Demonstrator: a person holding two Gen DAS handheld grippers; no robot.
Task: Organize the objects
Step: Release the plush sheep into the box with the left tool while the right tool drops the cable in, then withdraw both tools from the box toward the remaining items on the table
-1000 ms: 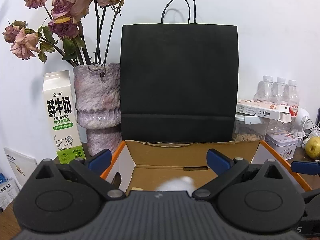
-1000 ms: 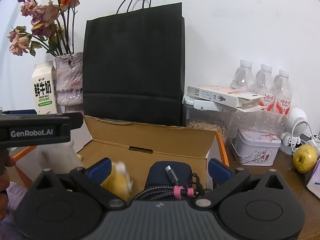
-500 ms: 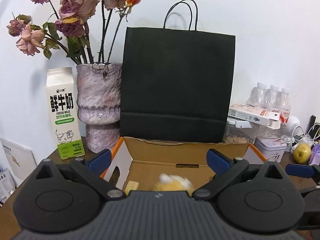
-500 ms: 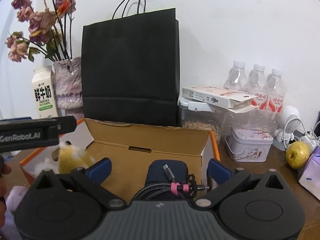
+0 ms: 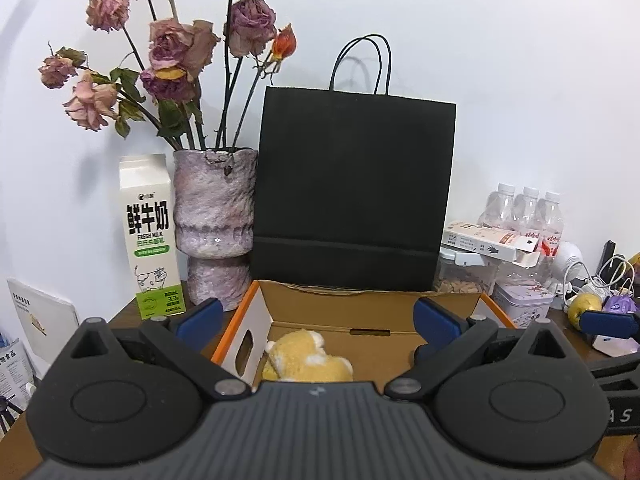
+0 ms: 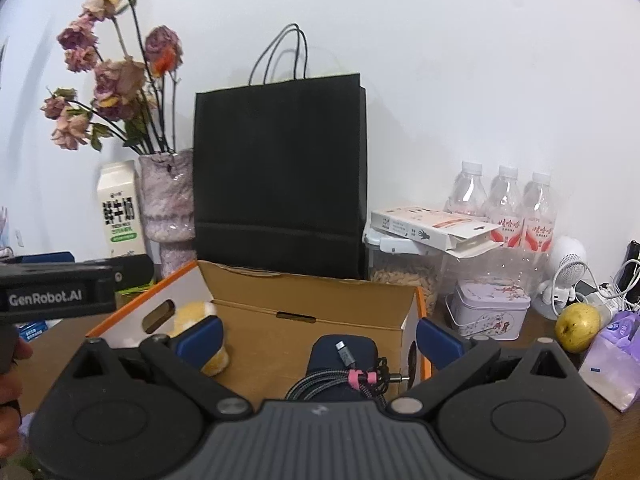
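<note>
An open cardboard box (image 5: 348, 300) with orange edges stands in front of me; it also shows in the right wrist view (image 6: 304, 292). A yellow plush toy (image 5: 308, 360) lies inside it at the left (image 6: 192, 312). A dark blue pouch (image 6: 344, 352) with a coiled braided cable (image 6: 340, 380) on it lies in the box at the right. My left gripper (image 5: 318, 316) is open and empty above the box's near side. My right gripper (image 6: 318, 332) is open and empty above the box.
A black paper bag (image 5: 352, 192) stands behind the box. A vase of dried roses (image 5: 216, 224) and a milk carton (image 5: 150, 236) are at the left. Water bottles (image 6: 504, 204), a tin (image 6: 490, 312), a yellow fruit (image 6: 578, 328) and a purple packet (image 6: 616, 352) are at the right.
The plush toy has dropped from the left gripper into the box and come to rest. Both grippers have drawn back and up from the box.
</note>
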